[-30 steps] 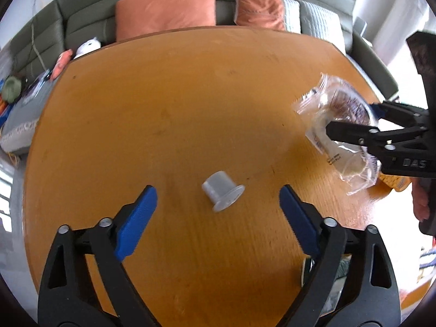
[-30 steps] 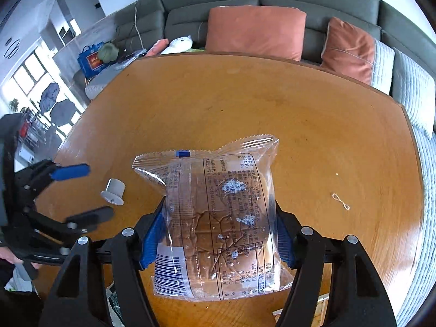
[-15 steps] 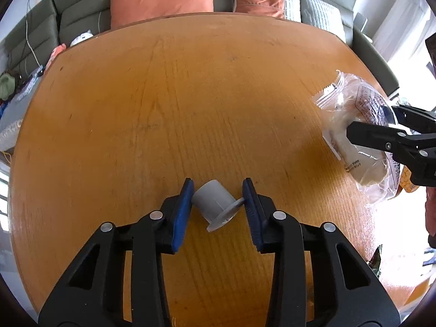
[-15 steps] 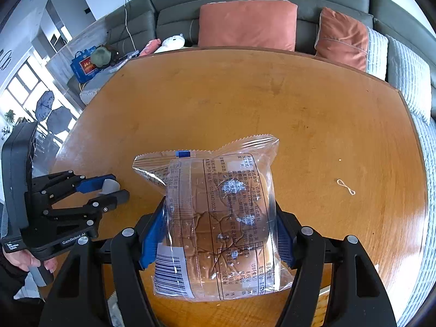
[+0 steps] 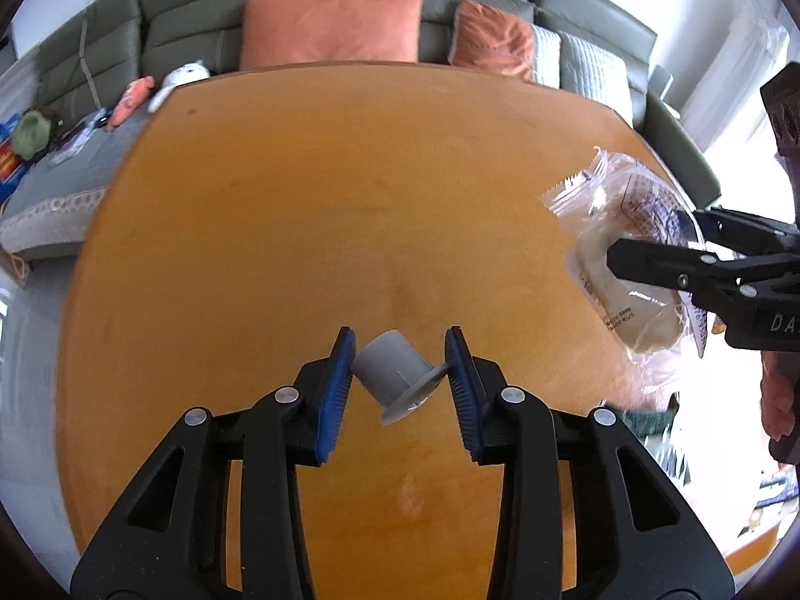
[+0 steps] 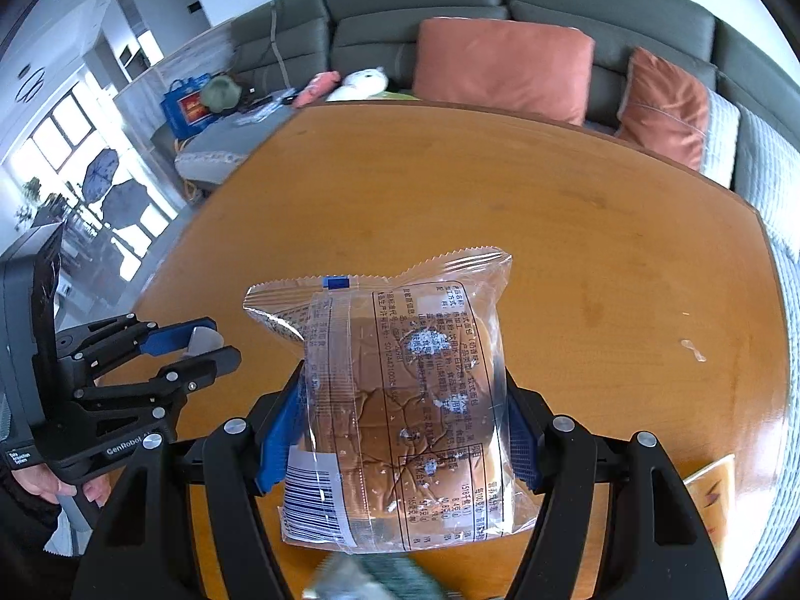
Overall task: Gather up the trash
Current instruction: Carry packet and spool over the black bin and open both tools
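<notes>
My left gripper [image 5: 400, 365] is shut on a small grey plastic cup [image 5: 392, 375], tilted on its side and lifted above the round wooden table [image 5: 300, 200]. It also shows in the right wrist view [image 6: 202, 340], at the left. My right gripper [image 6: 407, 425] is shut on a clear bread bag [image 6: 405, 400] with a bun inside, held above the table. That bag [image 5: 625, 260] and gripper show at the right of the left wrist view.
A small white scrap [image 6: 694, 350] lies on the table at the right. A yellow packet [image 6: 712, 495] sits at the near right edge. A grey sofa with orange cushions [image 5: 330, 30] runs behind the table. A blurred green-grey thing [image 6: 380, 577] is below the bag.
My left gripper moved onto the grey cup, shut on it and lifted it off the table. My right gripper kept hold of the bread bag and rose slightly.
</notes>
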A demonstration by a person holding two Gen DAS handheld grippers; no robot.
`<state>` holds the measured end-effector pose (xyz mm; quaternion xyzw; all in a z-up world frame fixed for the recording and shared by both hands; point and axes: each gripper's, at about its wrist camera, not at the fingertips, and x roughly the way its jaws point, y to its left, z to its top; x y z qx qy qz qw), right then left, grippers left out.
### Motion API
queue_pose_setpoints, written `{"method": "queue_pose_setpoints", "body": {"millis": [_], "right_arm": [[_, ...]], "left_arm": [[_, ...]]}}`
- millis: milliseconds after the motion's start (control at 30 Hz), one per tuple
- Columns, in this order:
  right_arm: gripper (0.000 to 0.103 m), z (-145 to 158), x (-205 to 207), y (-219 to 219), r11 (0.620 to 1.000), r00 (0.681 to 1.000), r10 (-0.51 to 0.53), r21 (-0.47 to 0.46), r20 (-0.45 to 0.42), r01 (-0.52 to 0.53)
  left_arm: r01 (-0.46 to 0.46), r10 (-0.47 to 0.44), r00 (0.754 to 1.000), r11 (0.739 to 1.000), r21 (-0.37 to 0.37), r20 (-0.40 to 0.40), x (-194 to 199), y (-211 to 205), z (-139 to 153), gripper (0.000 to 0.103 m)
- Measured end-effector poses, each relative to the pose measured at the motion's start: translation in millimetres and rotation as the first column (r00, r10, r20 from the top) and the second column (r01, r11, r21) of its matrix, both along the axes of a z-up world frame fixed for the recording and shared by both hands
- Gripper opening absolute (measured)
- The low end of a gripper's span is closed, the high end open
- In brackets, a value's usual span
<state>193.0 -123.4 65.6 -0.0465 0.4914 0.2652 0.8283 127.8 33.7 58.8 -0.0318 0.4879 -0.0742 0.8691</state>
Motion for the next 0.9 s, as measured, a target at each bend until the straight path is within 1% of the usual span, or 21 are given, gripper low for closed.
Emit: {"method": "queue_pose_setpoints", "body": {"millis": [167, 333, 533, 633, 733, 800, 833, 900], "right_arm": [[0.069, 6, -23, 45, 0.999, 0.999, 0.034, 0.016, -0.001, -0.034], [0.069, 14, -52, 104, 0.993, 0.994, 0.112, 0.039, 0.000, -0.112], [0.069, 22, -90, 187, 0.973, 0.976, 0.218, 0.072, -0.003, -0.217], [0.069, 24, -108, 229, 0.957, 0.961, 0.277, 0.087, -0.010, -0.275], [0.069, 25, -128, 274, 0.933, 0.936, 0.352, 0.092, -0.021, -0.349], [0.069, 26, -143, 303, 0.913, 0.915, 0.402, 0.083, -0.022, -0.399], [0.069, 26, -151, 321, 0.900, 0.901, 0.432, 0.079, -0.022, -0.429], [0.069, 27, -163, 346, 0.879, 0.880, 0.474, 0.073, -0.024, -0.471]], "left_arm": [[-0.073, 0.073, 0.997, 0.997, -0.006, 0.019, -29, 45, 10, 0.037], [-0.154, 0.154, 0.987, 0.988, -0.012, 0.033, -64, 94, 18, 0.037], [-0.278, 0.278, 0.959, 0.960, -0.003, 0.046, -118, 165, 25, 0.037], [-0.350, 0.349, 0.936, 0.937, 0.010, 0.051, -150, 201, 27, 0.037], [-0.429, 0.428, 0.902, 0.903, 0.026, 0.053, -181, 239, 28, 0.037], [-0.488, 0.486, 0.873, 0.872, 0.036, 0.046, -203, 266, 27, 0.037], [-0.524, 0.523, 0.852, 0.851, 0.037, 0.039, -216, 283, 25, 0.037], [-0.573, 0.572, 0.820, 0.819, 0.035, 0.023, -233, 306, 21, 0.037]]}}
